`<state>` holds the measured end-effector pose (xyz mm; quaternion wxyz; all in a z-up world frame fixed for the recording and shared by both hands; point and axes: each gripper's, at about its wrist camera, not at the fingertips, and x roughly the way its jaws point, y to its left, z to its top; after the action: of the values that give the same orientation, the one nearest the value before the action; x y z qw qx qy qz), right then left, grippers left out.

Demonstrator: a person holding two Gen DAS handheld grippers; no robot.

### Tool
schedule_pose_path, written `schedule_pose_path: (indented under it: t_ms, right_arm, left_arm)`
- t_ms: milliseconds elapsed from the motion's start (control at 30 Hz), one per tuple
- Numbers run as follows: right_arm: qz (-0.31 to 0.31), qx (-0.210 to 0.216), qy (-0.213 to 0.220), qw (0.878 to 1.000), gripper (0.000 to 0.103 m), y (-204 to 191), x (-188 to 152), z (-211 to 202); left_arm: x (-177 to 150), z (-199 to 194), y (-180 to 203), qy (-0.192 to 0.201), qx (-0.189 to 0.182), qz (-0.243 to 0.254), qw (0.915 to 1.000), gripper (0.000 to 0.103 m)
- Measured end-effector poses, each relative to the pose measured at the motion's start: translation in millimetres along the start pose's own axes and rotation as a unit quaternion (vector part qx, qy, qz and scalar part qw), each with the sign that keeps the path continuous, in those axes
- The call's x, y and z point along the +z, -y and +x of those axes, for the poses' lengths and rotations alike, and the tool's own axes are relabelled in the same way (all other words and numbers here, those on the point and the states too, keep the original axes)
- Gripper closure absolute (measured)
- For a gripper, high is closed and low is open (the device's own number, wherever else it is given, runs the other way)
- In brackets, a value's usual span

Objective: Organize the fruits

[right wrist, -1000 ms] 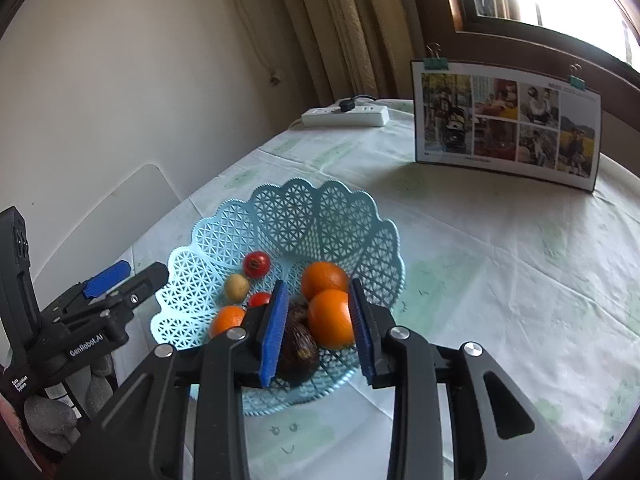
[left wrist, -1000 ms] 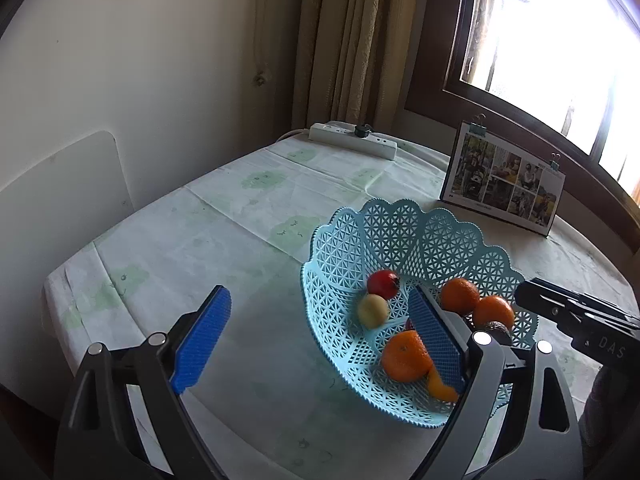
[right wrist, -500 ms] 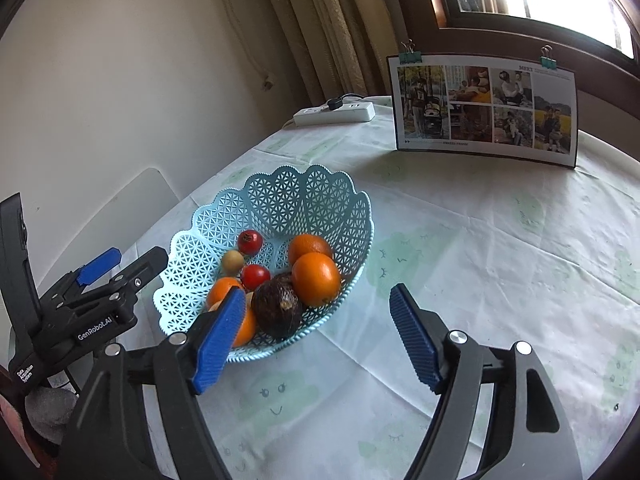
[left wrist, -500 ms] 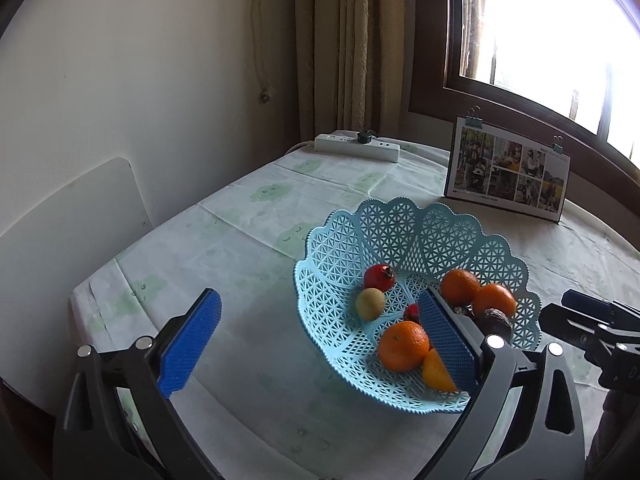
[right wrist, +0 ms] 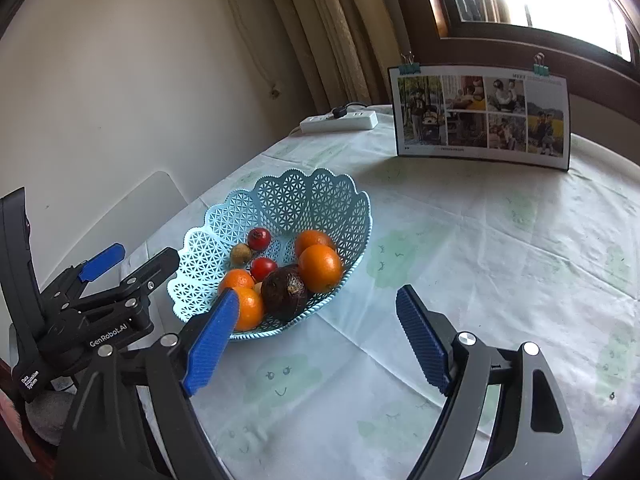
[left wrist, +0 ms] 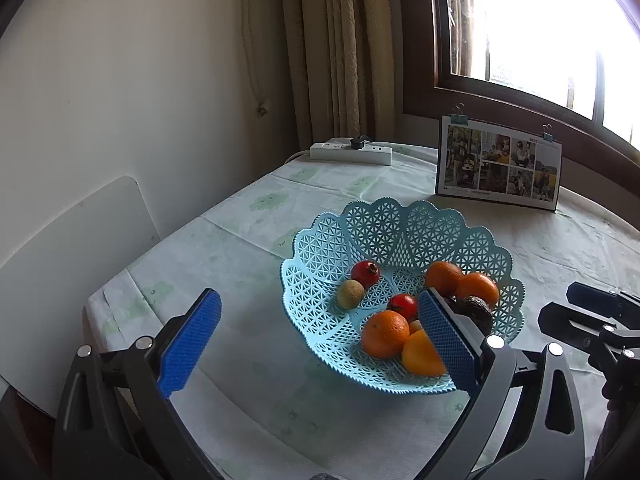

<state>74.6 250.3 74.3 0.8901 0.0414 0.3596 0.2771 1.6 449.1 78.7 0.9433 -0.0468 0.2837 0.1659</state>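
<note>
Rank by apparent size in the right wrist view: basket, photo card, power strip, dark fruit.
1. Photo card and basket: look alike, and the basket is nearer, so unranked.
2. Power strip.
3. Dark fruit: close to the strip, nearer too.

This looks like a room in a home, probably a dining corner. The tabletop (right wrist: 500, 248) wears a pale cloth printed with small smiling green shapes. At its far edge a sheet of family photos (right wrist: 482, 116) stands upright, held by two clips, below a dark wooden window frame (left wrist: 500, 108). Beige curtains (left wrist: 340, 48) hang in the corner beside a plain cream wall. A white power strip (left wrist: 351, 153) lies at the far corner, and a light blue plastic fruit basket (right wrist: 304, 200) sits nearer.
</note>
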Motion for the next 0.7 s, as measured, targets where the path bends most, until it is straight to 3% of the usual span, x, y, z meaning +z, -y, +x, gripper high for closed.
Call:
schedule_pose_path:
  t_ms: [300, 700]
  right_arm:
    - [-0.031, -0.011, 0.011, 0.999, 0.016, -7.2, -5.6, -9.1]
    - [-0.077, -0.038, 0.011, 0.996, 0.010, -14.2, -11.0, -4.8]
  left_arm:
    - [-3.8, -7.6, 8.5, -0.003, 0.010, 0.007, 0.9999, 0.003]
    - [-11.1, -7.4, 14.6, -0.011, 0.064, 0.019, 0.9977, 0.003]
